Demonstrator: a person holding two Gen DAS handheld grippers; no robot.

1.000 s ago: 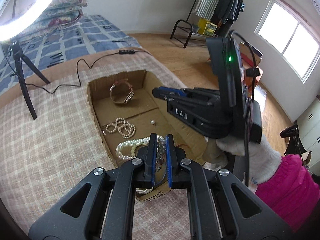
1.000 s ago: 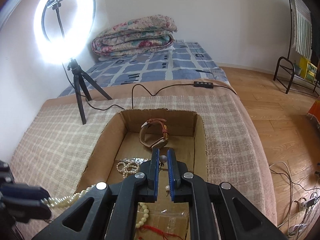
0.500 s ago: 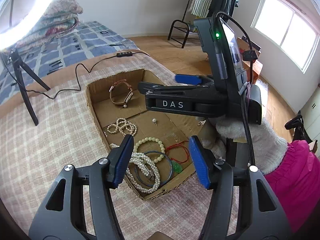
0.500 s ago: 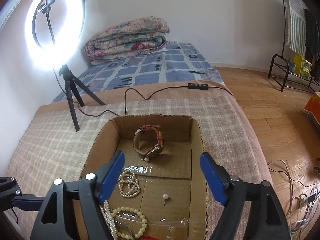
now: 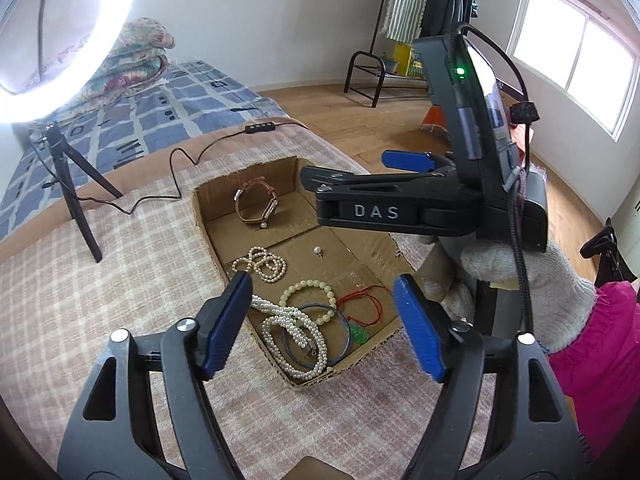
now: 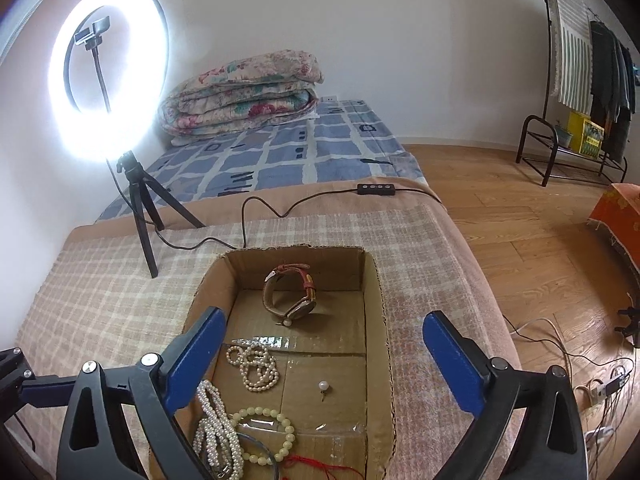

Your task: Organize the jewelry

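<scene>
Below my two grippers sits one shallow brown cardboard box (image 6: 374, 320) on a beige plaid blanket (image 6: 100, 292), and all the jewelry lies inside it. I count seven pieces. At the far end stands one brown leather-strap wristwatch (image 6: 290, 296), resting on its edge. Near the middle, on the left, one short white pearl strand (image 6: 254, 368) lies in loops, and to its right one single pearl stud earring (image 6: 323, 387) lies alone on the box floor. At the near end I see one long coiled white pearl necklace (image 5: 294, 330), one pale green bead bracelet (image 5: 308, 300), one thin blue bangle (image 5: 318, 334) partly under the pearls, and one red cord with a green pendant (image 5: 362, 316).

From my left wrist view, the left gripper (image 5: 326, 324) hangs over the near end of the box; its blue-padded fingers (image 5: 222, 324) have just been opening and now stand wide with nothing pressed between them. The right gripper (image 6: 320, 364) hangs over the middle of the box; its jaws have also just been opening and are spread very wide, gripping nothing. A white knit-gloved hand (image 5: 520, 276) with a pink sleeve (image 5: 600, 352) holds the right gripper.

Far left on the blanket stands one lit ring light on a black tripod (image 6: 108, 92), its cable trailing right.
</scene>
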